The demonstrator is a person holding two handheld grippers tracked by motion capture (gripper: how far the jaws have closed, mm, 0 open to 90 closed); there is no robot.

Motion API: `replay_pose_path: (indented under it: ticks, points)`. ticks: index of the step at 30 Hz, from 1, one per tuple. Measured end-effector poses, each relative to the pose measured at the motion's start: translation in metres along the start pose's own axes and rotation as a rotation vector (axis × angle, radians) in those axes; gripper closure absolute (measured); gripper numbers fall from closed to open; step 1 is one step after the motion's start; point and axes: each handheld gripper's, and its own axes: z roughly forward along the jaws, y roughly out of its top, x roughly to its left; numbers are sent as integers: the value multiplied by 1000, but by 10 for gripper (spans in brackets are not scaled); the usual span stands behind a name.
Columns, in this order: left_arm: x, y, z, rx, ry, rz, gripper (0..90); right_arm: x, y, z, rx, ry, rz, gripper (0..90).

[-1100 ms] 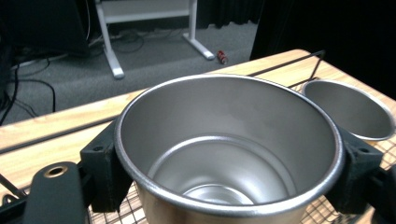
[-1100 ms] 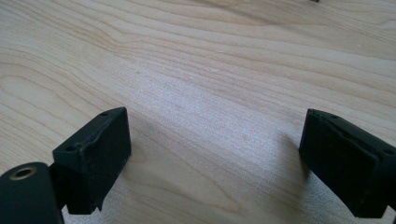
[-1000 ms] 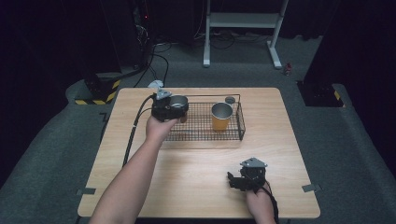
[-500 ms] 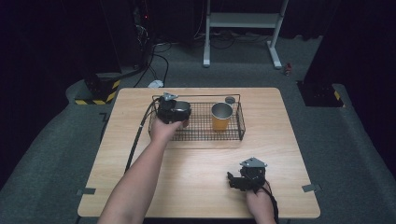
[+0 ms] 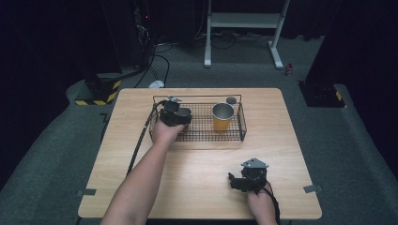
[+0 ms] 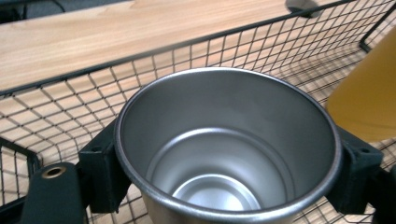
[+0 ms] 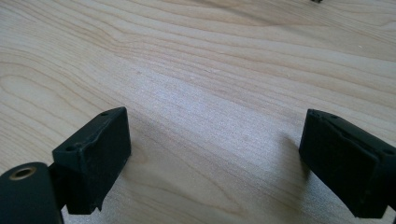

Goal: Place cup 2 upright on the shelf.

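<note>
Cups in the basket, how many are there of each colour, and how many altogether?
Silver cup, held in the left gripper: 1
Yellow cup, standing in the wire basket: 1
Total: 2 cups

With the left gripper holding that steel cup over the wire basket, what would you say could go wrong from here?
1. The left gripper holds the steel cup by its smooth sides, so the cup might slip.
2. The yellow cup stands close beside it in the wire basket; a sideways move could knock it over.
3. The right gripper lies open on the table, too far off to help.
</note>
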Motion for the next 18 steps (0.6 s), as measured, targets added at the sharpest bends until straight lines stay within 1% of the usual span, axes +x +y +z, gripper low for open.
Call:
replay_pose_path:
  ticks: [4, 8, 10, 14, 18]
  points:
    - [0, -2, 2, 26, 17, 24, 180, 0, 0, 0, 1, 0, -2, 89]
    - [-1, -3, 3, 39, 17, 22, 179, 0, 0, 0, 1, 0, -1, 89]
    - [0, -3, 4, 48, 17, 33, 179, 0, 0, 0, 0, -1, -2, 89]
    - [2, -4, 3, 65, 13, 37, 178, 0, 0, 0, 0, -1, -2, 89]
    - [2, -5, 1, 82, 24, 51, 159, 0, 0, 0, 1, 0, -2, 89]
